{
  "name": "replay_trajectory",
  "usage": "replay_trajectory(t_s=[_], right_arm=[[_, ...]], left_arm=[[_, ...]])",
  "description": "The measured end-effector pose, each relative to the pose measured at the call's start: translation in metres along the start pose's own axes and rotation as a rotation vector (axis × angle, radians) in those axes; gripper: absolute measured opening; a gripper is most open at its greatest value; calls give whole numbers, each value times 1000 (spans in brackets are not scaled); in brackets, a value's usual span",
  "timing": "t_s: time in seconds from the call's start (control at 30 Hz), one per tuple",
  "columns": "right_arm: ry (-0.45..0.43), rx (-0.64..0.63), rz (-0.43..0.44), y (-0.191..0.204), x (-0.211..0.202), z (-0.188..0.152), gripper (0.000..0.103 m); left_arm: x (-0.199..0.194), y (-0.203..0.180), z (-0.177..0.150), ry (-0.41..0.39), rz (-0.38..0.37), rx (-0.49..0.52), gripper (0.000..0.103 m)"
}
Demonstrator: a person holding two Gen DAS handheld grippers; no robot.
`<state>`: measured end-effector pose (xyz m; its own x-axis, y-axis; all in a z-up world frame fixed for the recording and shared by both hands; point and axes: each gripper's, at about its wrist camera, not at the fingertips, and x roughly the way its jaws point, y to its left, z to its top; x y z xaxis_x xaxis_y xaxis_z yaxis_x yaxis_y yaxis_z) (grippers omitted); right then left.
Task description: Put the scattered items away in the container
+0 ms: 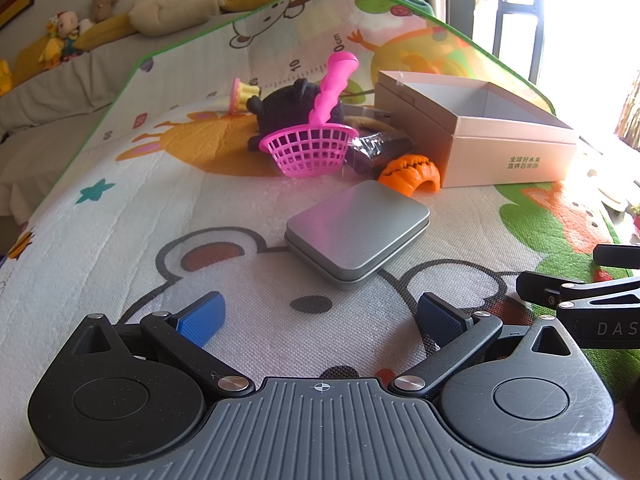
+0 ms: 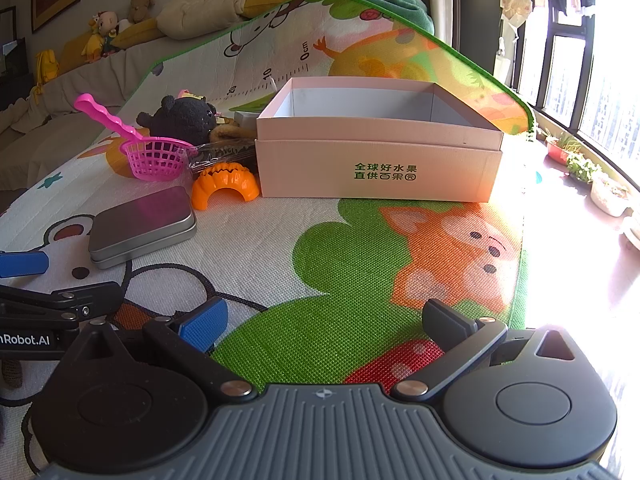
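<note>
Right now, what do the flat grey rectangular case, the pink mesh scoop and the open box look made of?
Flat grey rectangular case: likely brushed metal; dull sheen, pink reflection, seamed lid. Pink mesh scoop: glossy moulded plastic lattice. Open box: matte paperboard, seemingly; thin folded walls, printed lettering.

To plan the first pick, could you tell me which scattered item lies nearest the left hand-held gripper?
The grey tin, lying flat just ahead of its open fingers; the other items cluster farther back.

Strong sunlight comes from the window [image 2: 576, 80] on the right and burns out that side; straight lines bend near the edges, the centre stays sharp.
</note>
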<state>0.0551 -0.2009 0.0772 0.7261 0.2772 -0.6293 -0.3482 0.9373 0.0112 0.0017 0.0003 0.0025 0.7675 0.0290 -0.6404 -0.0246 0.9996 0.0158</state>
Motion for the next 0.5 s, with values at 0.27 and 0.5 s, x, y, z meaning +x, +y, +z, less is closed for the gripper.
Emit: replay_trajectory(t_s=[0.27,0.5], right_arm=[[5,-2,0,0,0,1,103],[53,-29,21,-1,-2,4,103]], left_arm=[[0,0,0,1,2,0,103],[-1,-1,0,25,1,11,103]])
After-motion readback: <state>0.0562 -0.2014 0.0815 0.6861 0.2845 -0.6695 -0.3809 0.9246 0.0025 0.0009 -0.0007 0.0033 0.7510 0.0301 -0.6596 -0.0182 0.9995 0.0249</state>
